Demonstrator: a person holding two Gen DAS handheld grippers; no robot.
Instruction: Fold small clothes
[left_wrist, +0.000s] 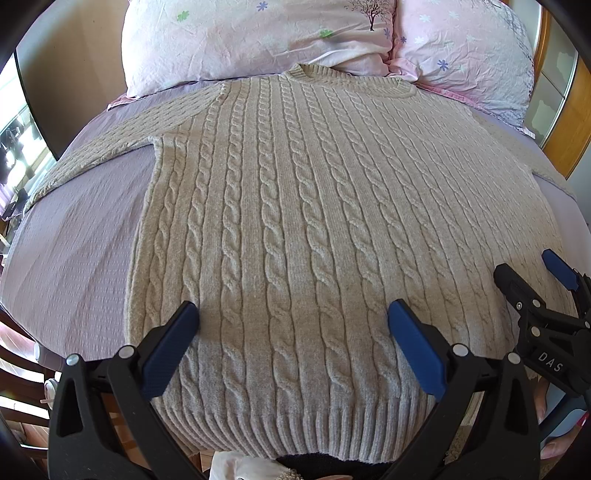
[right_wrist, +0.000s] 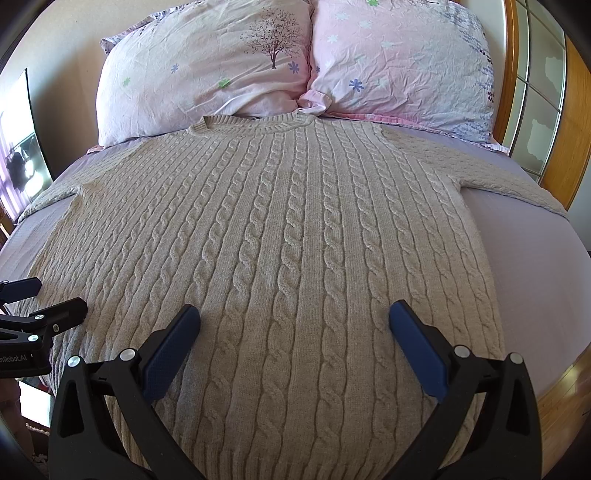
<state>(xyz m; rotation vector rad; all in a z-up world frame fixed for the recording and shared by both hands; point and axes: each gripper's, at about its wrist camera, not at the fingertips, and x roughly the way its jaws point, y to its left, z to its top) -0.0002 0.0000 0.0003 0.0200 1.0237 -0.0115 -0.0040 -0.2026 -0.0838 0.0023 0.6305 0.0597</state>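
A beige cable-knit sweater (left_wrist: 295, 206) lies flat and face up on the bed, collar toward the pillows, sleeves spread to both sides; it also shows in the right wrist view (right_wrist: 288, 236). My left gripper (left_wrist: 293, 314) is open and empty, above the sweater's lower left part near the ribbed hem. My right gripper (right_wrist: 294, 314) is open and empty, above the lower right part of the sweater. The right gripper shows at the right edge of the left wrist view (left_wrist: 532, 280), and the left gripper at the left edge of the right wrist view (right_wrist: 44, 299).
The bed has a lilac sheet (left_wrist: 74, 243), also seen in the right wrist view (right_wrist: 535, 266). Two pink floral pillows (right_wrist: 207, 70) (right_wrist: 402, 62) lie at the head. A wooden headboard with glass panels (right_wrist: 543, 92) stands at the right. Wooden floor (right_wrist: 565, 391) lies off the bed's right edge.
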